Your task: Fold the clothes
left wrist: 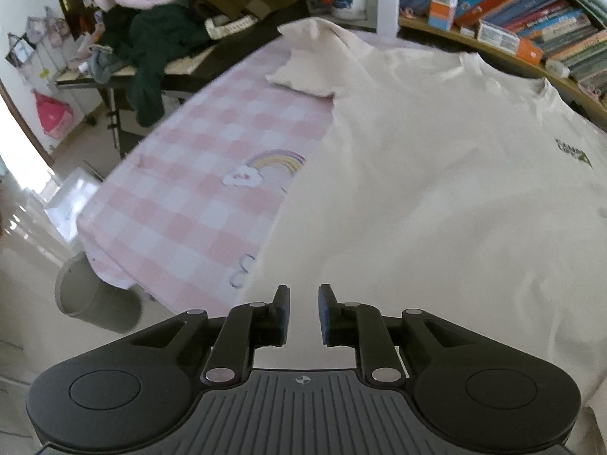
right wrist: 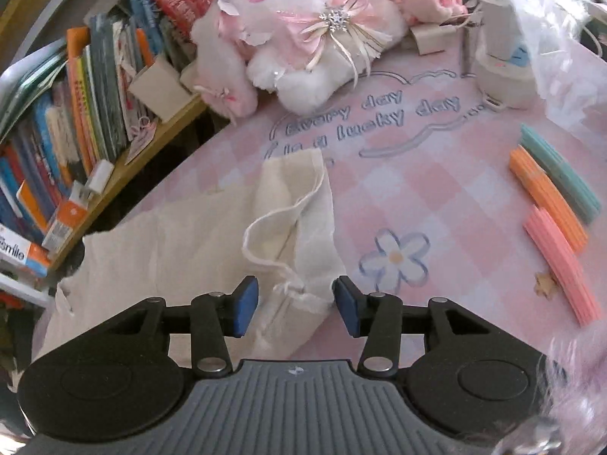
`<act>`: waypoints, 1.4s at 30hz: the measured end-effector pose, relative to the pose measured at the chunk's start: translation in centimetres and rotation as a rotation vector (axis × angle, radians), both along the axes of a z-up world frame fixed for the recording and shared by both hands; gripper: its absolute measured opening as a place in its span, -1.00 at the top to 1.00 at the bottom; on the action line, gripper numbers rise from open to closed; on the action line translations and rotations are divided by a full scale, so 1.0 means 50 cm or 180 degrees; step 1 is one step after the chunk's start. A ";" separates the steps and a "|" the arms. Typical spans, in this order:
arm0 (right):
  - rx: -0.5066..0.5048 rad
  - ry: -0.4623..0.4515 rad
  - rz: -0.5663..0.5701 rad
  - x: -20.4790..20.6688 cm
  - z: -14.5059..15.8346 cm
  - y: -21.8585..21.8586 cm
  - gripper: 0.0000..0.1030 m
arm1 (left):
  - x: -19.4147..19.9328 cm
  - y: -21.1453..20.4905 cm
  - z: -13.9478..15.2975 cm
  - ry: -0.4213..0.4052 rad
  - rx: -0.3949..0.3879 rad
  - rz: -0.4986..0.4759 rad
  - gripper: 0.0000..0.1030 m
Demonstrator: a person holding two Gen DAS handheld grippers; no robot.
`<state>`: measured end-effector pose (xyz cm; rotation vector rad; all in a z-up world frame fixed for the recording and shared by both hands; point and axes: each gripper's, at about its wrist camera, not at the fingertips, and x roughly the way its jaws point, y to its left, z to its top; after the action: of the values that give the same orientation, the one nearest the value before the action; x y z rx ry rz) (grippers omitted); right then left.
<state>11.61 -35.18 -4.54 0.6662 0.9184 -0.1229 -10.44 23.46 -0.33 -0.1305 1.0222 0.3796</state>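
A cream T-shirt (left wrist: 436,189) lies spread flat on the pink checked tablecloth (left wrist: 182,189), with a small dark logo on its chest and one sleeve (left wrist: 303,76) bunched at the far end. My left gripper (left wrist: 304,295) hovers over the shirt's near hem edge, its jaws a little apart and nothing gripped. In the right wrist view the shirt's other sleeve (right wrist: 299,204) lies crumpled with its cuff seam curled up. My right gripper (right wrist: 295,288) stands open over it. Sleeve fabric shows between the blue pads (right wrist: 246,303), which do not press on it.
Bookshelves (left wrist: 531,19) run along the table's far side. A side table with piled clothes (left wrist: 163,30) and a grey bin (left wrist: 95,299) stand to the left. On the cloth sit a white plush toy (right wrist: 303,38), a white device (right wrist: 504,68) and coloured ribbed strips (right wrist: 550,197).
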 end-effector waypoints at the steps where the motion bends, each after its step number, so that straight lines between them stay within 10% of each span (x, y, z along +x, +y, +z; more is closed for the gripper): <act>1: -0.0076 0.0015 0.0011 0.014 0.003 -0.003 0.18 | 0.000 -0.005 0.000 0.0009 0.0004 -0.0006 0.66; 7: -0.0706 0.0038 0.0226 0.065 0.023 -0.017 0.15 | -0.018 -0.007 0.008 -0.0030 -0.0027 0.0092 0.66; 21: -0.0109 0.0045 0.0454 0.093 0.008 0.010 0.21 | 0.016 -0.042 0.004 0.0043 0.0005 -0.0094 0.66; 25: -0.0179 -0.0074 0.0787 0.094 0.019 0.008 0.94 | 0.034 -0.051 0.008 0.0037 0.0016 -0.0186 0.66; 28: -0.0282 -0.0402 0.0637 0.065 0.058 -0.017 0.92 | 0.040 -0.050 0.012 -0.0003 -0.0010 -0.0196 0.66; 33: -0.0262 0.0055 0.0590 0.076 0.006 -0.045 0.53 | 0.060 -0.052 0.009 0.0020 0.0000 -0.0260 0.66; 37: 0.0067 -0.0108 0.0701 0.036 0.008 -0.060 0.30 | 0.065 -0.057 0.009 0.0004 -0.0019 -0.0332 0.66; 42: -0.0375 -0.0034 0.1207 -0.004 0.009 -0.016 0.54 | 0.074 -0.058 0.002 0.0009 -0.0052 -0.0373 0.66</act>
<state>11.42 -35.97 -4.07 0.3746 1.0037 0.1633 -6.73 20.58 -0.25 -0.0844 1.0308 0.2649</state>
